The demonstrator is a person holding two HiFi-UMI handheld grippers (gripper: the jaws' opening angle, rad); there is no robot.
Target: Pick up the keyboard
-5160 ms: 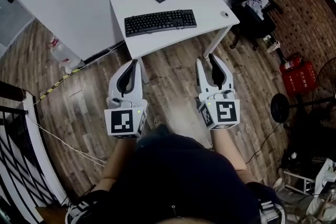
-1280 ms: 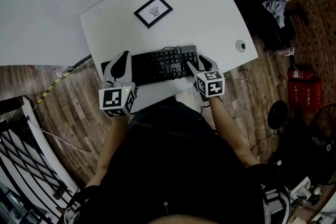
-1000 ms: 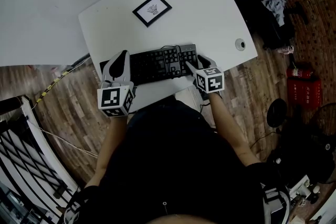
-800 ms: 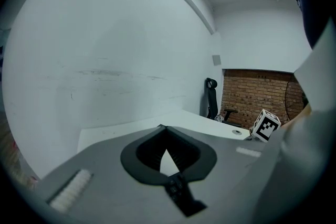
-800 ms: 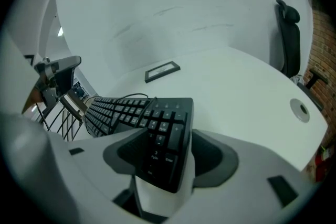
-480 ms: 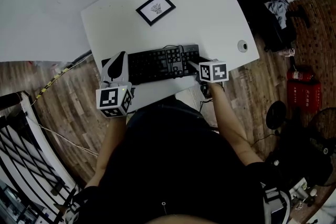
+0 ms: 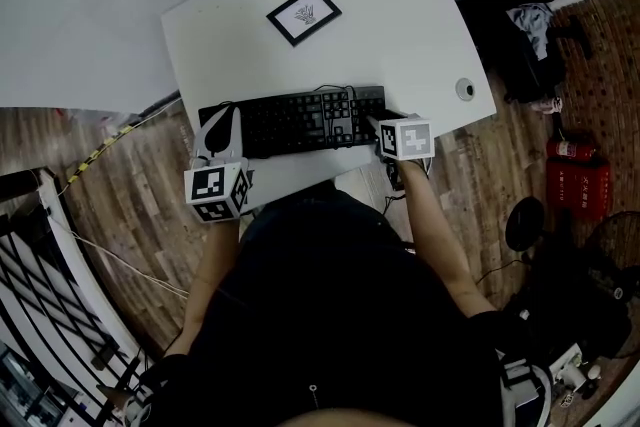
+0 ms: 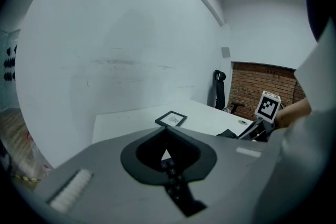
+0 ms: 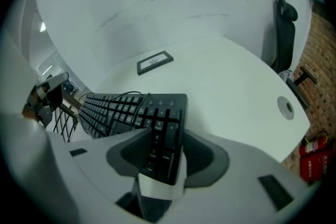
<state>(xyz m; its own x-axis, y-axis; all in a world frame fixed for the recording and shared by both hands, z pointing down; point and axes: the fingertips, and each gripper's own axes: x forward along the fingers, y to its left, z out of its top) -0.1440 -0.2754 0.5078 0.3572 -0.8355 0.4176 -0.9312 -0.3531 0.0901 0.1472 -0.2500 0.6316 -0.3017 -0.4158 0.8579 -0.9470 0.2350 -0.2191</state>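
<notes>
Right gripper [image 7: 376, 123], mine, has its jaws apart astride the keyboard's [image 7: 300, 120] right end. They have just been closing. Its own view shows the number pad between them, though I cannot make out whether the pads touch it yet. My left gripper [image 7: 225, 115] sits at the keyboard's left end with its jaws together; only a sliver of keys shows through the slot in its view. The white worktop [image 7: 400, 25] is cut off along its near edge by my dark torso. The black keyboard lies flat beside that near edge, both ends covered by the grippers. A black-framed card [image 7: 303, 14] lies toward the far edge, its print too small to read. A small round disc [image 7: 465, 90] sits near the right edge. A thin cable [image 9: 123, 96] crosses the keys.
</notes>
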